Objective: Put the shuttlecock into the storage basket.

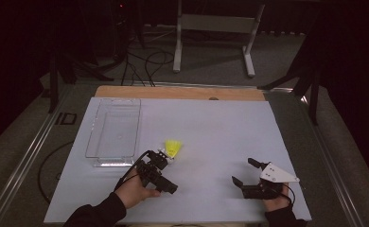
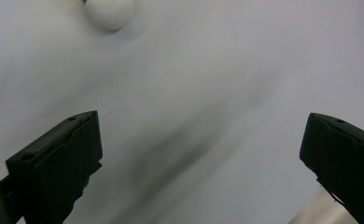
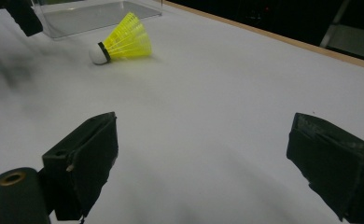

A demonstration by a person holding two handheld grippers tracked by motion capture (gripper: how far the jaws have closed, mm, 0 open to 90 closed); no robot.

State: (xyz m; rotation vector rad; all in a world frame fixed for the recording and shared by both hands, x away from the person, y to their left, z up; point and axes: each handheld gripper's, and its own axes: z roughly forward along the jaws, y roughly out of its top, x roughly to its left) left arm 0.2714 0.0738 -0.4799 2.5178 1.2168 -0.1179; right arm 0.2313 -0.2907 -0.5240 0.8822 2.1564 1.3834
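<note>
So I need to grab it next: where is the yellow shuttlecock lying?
High view: the yellow shuttlecock lies left of centre, just ahead of the left gripper, right of the clear plastic tray.

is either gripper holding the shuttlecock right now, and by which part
Nothing is held. The left gripper and right gripper are both open and empty; the yellow shuttlecock lies on the table.

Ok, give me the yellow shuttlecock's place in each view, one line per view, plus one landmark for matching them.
High view: the shuttlecock lies on the white table, left of centre, just ahead of the left gripper.
Left gripper view: its white cork tip sits at the top edge, left of centre.
Right gripper view: it lies on its side at upper left.
Shared landmark: the clear tray, just beyond the shuttlecock.
</note>
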